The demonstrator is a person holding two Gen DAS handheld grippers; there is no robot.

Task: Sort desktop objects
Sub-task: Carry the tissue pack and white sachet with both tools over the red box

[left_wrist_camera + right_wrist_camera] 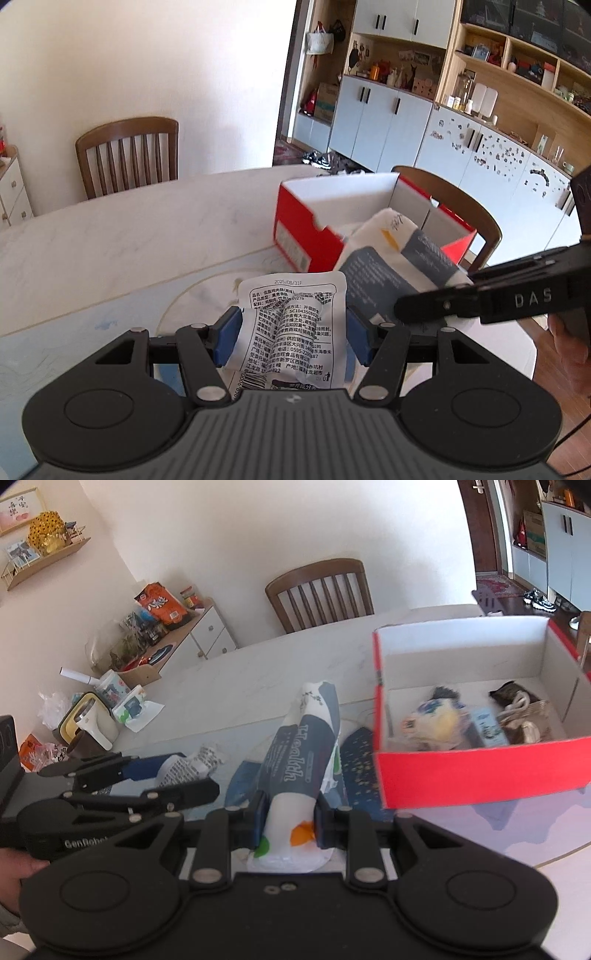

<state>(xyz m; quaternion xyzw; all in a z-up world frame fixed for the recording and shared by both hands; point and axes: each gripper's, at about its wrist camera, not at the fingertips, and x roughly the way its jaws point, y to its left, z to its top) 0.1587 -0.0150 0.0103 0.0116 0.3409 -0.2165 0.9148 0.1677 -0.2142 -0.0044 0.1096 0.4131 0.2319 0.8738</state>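
Your left gripper (291,332) pinches the snack pouch (295,325), your right gripper (289,825) the tissue pack (301,771) (both tight); drop them gently into the red box (480,771), lower right.

Glossy crinkled plastic sachet (291,328) printed black on white, soft matt plastic-wrapped tissue pack (299,775), smooth cardboard box (476,771) red outside and white inside, polished pale marble-look worktop (110,236), matt black plastic left gripper (291,332), varnished wood chair (129,155)

Red box (480,771) (white inside), white packet (295,332) with black print, grey-and-white pack (299,760).
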